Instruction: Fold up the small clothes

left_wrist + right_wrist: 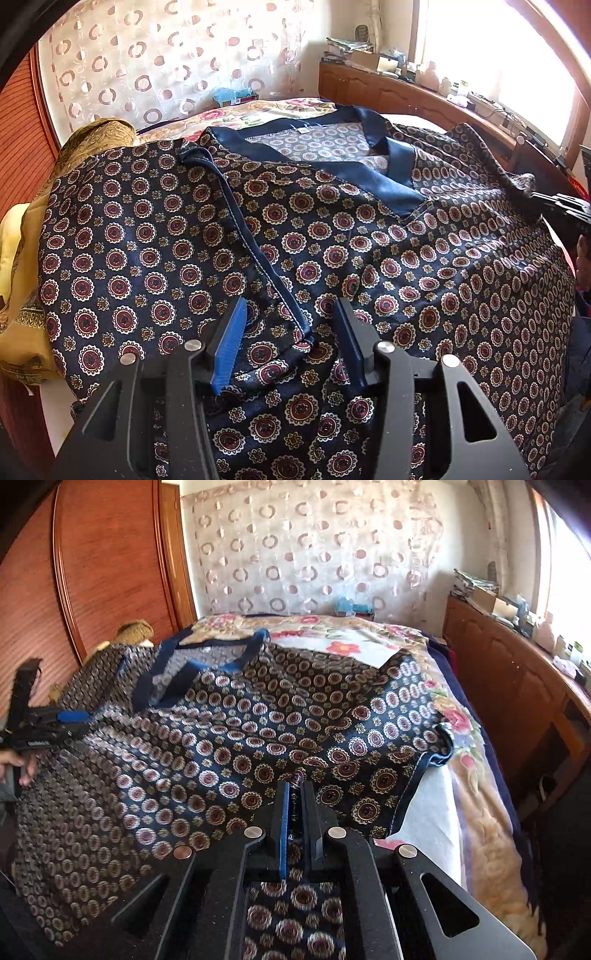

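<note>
Between the right gripper's (295, 794) clamped jaws sat the patterned top's (258, 731) hem; its body stretched ahead across the bed (461, 812), while the left gripper (291, 325) stood apart over a fold.

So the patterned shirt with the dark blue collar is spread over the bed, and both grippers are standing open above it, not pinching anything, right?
Not quite. The left gripper does stand open over the patterned shirt, but the right gripper is shut on a fold of it; the right wrist view shows the cloth squeezed between its fingers. The shirt does lie spread over the bed, dark blue collar at the far end.
</note>
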`<state>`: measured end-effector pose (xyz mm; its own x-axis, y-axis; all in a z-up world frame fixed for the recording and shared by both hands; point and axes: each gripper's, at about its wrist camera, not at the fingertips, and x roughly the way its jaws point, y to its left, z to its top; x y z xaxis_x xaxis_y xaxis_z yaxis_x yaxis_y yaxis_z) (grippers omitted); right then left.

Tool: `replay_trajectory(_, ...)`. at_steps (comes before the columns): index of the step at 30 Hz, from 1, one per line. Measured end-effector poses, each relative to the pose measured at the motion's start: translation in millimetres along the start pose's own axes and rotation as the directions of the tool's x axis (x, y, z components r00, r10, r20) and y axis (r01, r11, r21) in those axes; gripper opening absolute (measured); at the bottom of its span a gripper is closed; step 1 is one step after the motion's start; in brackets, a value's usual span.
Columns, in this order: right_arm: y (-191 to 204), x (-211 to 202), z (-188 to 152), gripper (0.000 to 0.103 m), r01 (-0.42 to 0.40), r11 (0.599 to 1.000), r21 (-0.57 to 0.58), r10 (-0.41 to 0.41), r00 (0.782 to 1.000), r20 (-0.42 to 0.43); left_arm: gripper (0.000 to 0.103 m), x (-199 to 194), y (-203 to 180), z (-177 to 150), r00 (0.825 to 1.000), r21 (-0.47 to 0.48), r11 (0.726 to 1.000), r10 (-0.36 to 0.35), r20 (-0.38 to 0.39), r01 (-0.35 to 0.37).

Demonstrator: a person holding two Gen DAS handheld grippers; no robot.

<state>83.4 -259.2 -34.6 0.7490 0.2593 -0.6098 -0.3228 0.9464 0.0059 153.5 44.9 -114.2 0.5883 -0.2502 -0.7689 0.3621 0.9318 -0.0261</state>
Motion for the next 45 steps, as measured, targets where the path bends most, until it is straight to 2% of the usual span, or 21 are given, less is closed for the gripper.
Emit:
replay_trajectory(5,4,-19,-3,0.009,-0.019,0.999,0.028,0.018,0.999,0.047,0.05,0,0,0,1.0,0.0,1.0,0.001,0.0,-0.001)
replay_trajectory(7,3,-24,-5,0.023,-0.013,0.999,0.034,0.012,0.999,0.052,0.05,0,0,0,1.0,-0.001,1.0,0.003,0.0,-0.003)
replay_trajectory(12,-14,-22,-12,0.038,0.04,0.996,0.081,-0.045,0.997,0.059,0.05,0,0,0,1.0,-0.001,1.0,0.003,0.0,-0.003)
replay_trajectory(18,-43,10,-16,0.04,0.1,0.978,0.184,-0.099,0.995,-0.017,0.051,0,1,0,1.0,-0.002,1.0,0.003,0.001,-0.003)
replay_trajectory(22,-53,31,-16,0.04,0.033,0.953,0.301,-0.017,0.998,-0.058,0.051,0,0,0,1.0,-0.001,1.0,0.003,0.0,-0.003)
replay_trajectory(30,-64,61,-5,0.04,-0.018,0.932,0.363,0.046,0.997,-0.069,0.051,0,0,0,1.0,-0.002,1.0,0.003,0.0,-0.003)
replay_trajectory(32,-67,67,-2,0.039,-0.018,0.931,0.365,0.048,0.996,-0.074,0.051,0,0,0,1.0,-0.002,1.0,0.004,0.001,-0.004)
replay_trajectory(34,-66,71,2,0.028,-0.002,0.937,0.349,0.033,0.996,-0.084,0.051,0,0,0,1.0,-0.002,1.0,0.003,0.001,-0.003)
replay_trajectory(35,-71,67,2,0.025,0.015,0.943,0.334,0.016,0.996,-0.088,0.051,0,0,0,1.0,-0.002,1.0,0.004,0.001,-0.004)
replay_trajectory(37,-73,69,4,0.006,0.031,0.95,0.312,0.001,0.995,-0.103,0.051,0,0,0,1.0,-0.002,1.0,0.004,0.001,-0.004)
replay_trajectory(40,-73,66,10,0.004,0.019,0.952,0.305,0.012,0.995,-0.097,0.051,0,0,0,1.0,-0.002,1.0,0.004,0.001,-0.004)
replay_trajectory(45,-55,59,33,0.002,-0.04,0.967,0.251,0.048,0.998,-0.027,0.051,0,0,0,1.0,-0.003,1.0,0.004,0.001,-0.004)
